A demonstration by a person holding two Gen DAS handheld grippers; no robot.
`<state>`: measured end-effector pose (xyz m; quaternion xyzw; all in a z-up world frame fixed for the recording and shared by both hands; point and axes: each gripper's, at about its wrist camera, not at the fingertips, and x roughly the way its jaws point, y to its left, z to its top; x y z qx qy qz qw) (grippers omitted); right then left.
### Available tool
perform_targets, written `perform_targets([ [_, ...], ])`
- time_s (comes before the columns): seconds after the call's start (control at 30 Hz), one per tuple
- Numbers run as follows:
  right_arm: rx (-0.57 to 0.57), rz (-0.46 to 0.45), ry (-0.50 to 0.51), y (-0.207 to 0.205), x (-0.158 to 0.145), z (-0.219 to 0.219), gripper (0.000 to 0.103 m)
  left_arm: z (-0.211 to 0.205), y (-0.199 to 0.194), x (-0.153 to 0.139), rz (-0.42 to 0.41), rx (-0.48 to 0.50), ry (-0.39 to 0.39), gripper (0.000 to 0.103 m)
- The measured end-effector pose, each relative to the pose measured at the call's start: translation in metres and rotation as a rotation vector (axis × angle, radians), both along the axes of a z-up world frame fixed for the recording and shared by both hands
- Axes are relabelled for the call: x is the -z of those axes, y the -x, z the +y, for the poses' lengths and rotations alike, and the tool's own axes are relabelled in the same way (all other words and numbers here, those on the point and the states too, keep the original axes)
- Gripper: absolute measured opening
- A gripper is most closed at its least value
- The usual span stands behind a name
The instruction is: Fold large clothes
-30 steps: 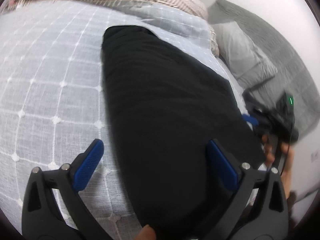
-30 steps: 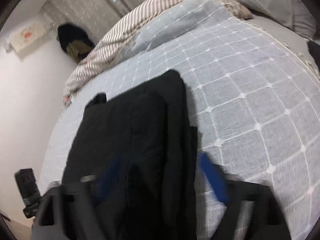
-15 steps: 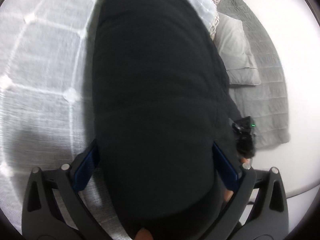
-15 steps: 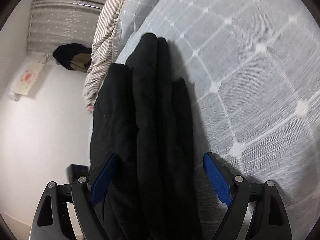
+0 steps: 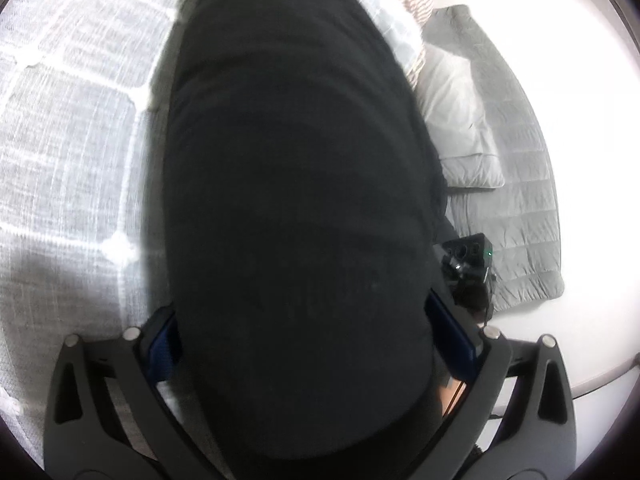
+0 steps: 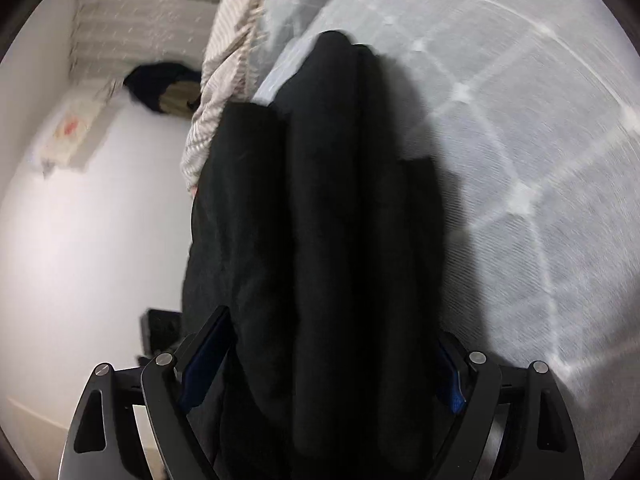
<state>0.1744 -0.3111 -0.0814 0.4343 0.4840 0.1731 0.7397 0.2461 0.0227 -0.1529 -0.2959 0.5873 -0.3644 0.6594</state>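
Observation:
A folded black garment (image 5: 296, 200) lies on the bed and fills the left wrist view. My left gripper (image 5: 308, 340) straddles its near end, blue pads wide apart on either side, the cloth between them. In the right wrist view the same garment (image 6: 320, 240) shows as several stacked folds. My right gripper (image 6: 324, 360) also straddles its end, jaws wide, pads beside the stack. Whether the pads press the cloth is hard to tell.
The bed has a pale grey grid-patterned cover (image 5: 72, 152) (image 6: 540, 140). A striped blanket (image 6: 224, 80) lies at the far end. A grey pillow (image 5: 456, 120) and quilted grey blanket (image 5: 520, 208) lie beside the bed. White wall and curtain (image 6: 132, 12) stand beyond.
Both grippers have moved down and forward onto the garment's ends. The cloth now sits deeper between each pair of open jaws and fills more of both views.

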Motion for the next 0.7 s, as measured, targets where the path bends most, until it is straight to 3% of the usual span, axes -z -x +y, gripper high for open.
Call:
perform_targets([
  [0.1,-0.012,-0.081,0.013,-0.002,-0.017,0.012,0.064,0.001,0.003,-0.015,-0.038,0.003,-0.038,0.085],
  [0.3,-0.064,-0.239,0.063,-0.021,-0.068,0.056,0.058,0.037,0.004,-0.052,-0.121,-0.097,-0.063,0.082],
  [0.53,-0.241,-0.318,0.090,-0.088,-0.098,0.159,0.056,0.149,0.006,-0.081,-0.168,-0.314,-0.101,0.082],
  [0.7,-0.356,-0.356,0.109,-0.138,-0.111,0.235,0.056,0.210,0.002,-0.082,-0.201,-0.432,-0.091,0.082],
])
